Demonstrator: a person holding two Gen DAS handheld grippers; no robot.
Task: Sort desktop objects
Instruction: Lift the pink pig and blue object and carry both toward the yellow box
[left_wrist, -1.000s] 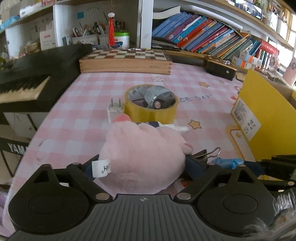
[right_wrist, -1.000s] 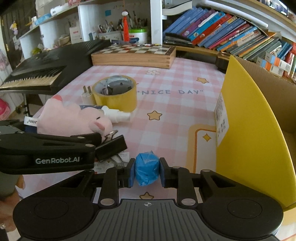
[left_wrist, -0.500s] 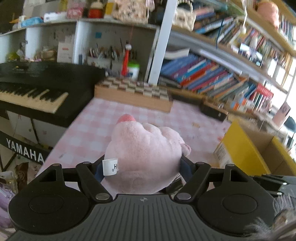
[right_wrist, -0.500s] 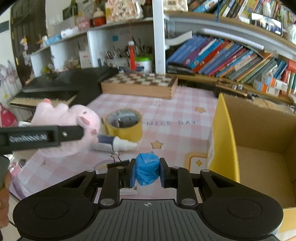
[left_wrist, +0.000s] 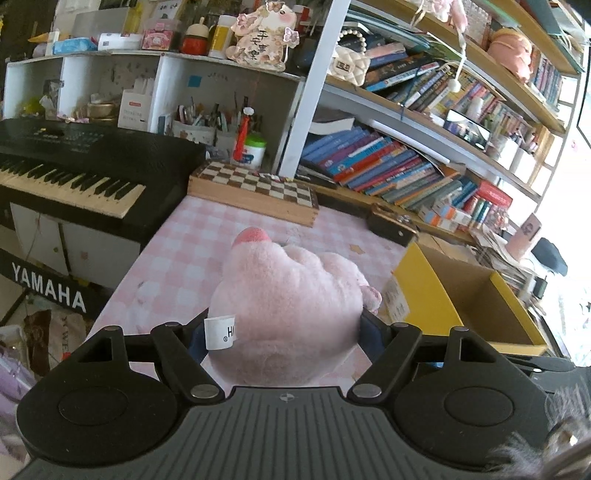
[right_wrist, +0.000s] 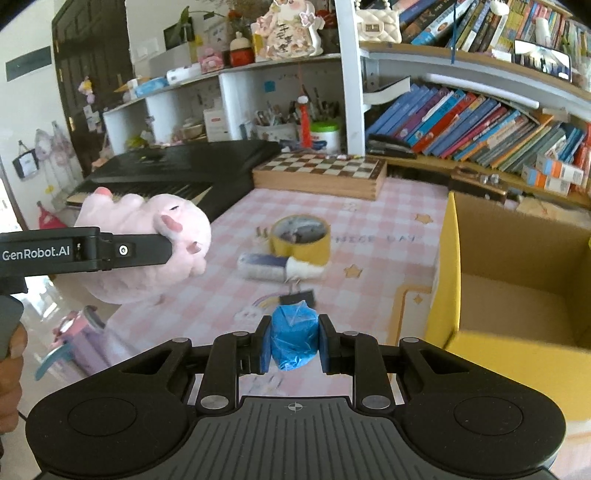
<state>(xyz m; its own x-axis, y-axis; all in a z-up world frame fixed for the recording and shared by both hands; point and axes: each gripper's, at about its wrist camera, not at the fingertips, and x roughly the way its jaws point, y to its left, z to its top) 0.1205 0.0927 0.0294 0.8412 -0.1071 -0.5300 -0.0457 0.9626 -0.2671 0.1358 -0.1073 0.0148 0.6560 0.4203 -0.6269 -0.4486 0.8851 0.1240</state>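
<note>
My left gripper (left_wrist: 282, 332) is shut on a pink plush pig (left_wrist: 291, 299) and holds it in the air above the pink checked table (left_wrist: 177, 266). In the right wrist view the plush pig (right_wrist: 147, 229) hangs at the left, pinched by the left gripper's finger (right_wrist: 136, 249). My right gripper (right_wrist: 293, 341) is shut on a small crumpled blue wad (right_wrist: 293, 339), also lifted off the table. An open yellow cardboard box (right_wrist: 447, 258) stands at the right, its inside bare brown; in the left wrist view the box (left_wrist: 424, 291) shows beyond the pig.
On the table lie a yellow tape roll (right_wrist: 301, 236), a white-capped tube (right_wrist: 273, 267), a white plug (right_wrist: 260, 234) and a black binder clip (right_wrist: 297, 297). A wooden chessboard box (right_wrist: 321, 173), a black keyboard (left_wrist: 74, 162) and bookshelves (right_wrist: 480, 122) ring the table. A person's hand (right_wrist: 11, 369) grips the left handle.
Both grippers have risen from the table, the left lifting the plush pig, the right carrying the blue wad. The views now look higher across the room, and the yellow box has come more into sight.
</note>
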